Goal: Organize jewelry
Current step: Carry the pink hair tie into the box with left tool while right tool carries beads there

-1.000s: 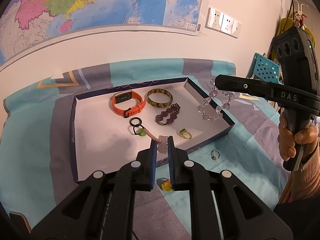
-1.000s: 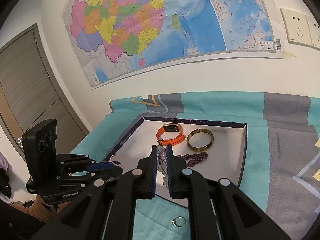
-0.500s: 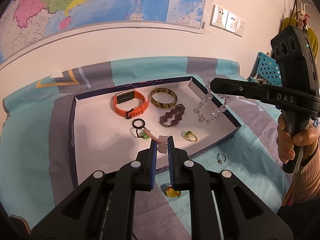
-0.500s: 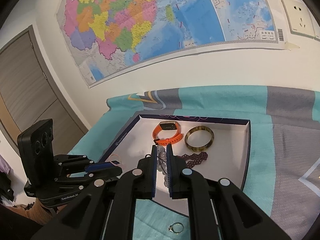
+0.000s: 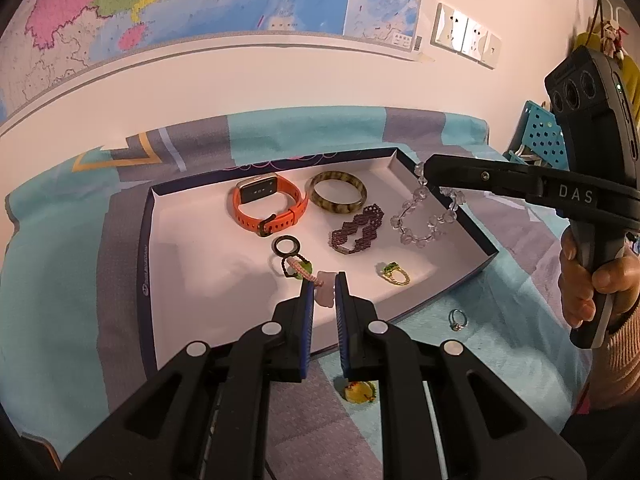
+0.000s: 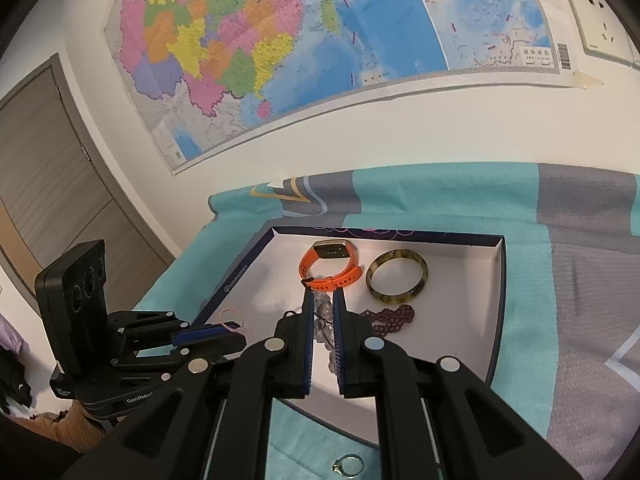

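The right gripper [image 6: 320, 320] pinches a clear crystal bead bracelet [image 5: 424, 216] over the shallow white tray [image 5: 200, 280]. The left gripper [image 5: 323, 292] is closed on a pink braided cord [image 5: 306, 274]. Next, I think, both should lower and release.

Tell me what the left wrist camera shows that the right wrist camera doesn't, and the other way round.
Only the left wrist view shows the gold ring with a green stone in the box, the black ring and a yellow trinket on the cloth. Only the right wrist view shows the grey door. Both show the box, orange watch, brown bangle, purple bracelet, the clear bead bracelet in the right gripper, and a silver ring outside the box.
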Available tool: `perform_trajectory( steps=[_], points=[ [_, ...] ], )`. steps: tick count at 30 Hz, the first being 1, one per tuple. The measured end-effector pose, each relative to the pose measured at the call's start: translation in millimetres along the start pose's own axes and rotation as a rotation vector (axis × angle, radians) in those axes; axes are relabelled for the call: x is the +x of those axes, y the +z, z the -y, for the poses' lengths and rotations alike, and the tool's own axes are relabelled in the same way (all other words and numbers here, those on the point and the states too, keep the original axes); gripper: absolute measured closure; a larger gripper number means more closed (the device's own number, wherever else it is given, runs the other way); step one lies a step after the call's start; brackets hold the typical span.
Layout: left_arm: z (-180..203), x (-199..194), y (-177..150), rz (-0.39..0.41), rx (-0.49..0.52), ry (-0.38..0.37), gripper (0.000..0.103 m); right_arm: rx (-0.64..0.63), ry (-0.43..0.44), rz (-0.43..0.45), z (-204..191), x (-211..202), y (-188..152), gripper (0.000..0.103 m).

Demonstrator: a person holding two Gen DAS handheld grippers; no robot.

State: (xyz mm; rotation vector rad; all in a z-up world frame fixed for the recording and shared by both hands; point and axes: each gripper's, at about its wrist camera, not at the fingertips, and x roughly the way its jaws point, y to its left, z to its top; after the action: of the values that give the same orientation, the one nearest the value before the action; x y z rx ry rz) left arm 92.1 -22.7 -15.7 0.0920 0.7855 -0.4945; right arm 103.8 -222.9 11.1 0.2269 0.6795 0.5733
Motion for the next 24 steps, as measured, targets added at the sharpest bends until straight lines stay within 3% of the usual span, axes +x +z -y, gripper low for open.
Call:
perform_trajectory(
  steps=[24],
  points=[
    [-6, 34, 3, -0.064, -0.011, 0.022, 0.092, 0.059, 0.054, -0.055, 12, 33, 8, 0.095]
  ],
)
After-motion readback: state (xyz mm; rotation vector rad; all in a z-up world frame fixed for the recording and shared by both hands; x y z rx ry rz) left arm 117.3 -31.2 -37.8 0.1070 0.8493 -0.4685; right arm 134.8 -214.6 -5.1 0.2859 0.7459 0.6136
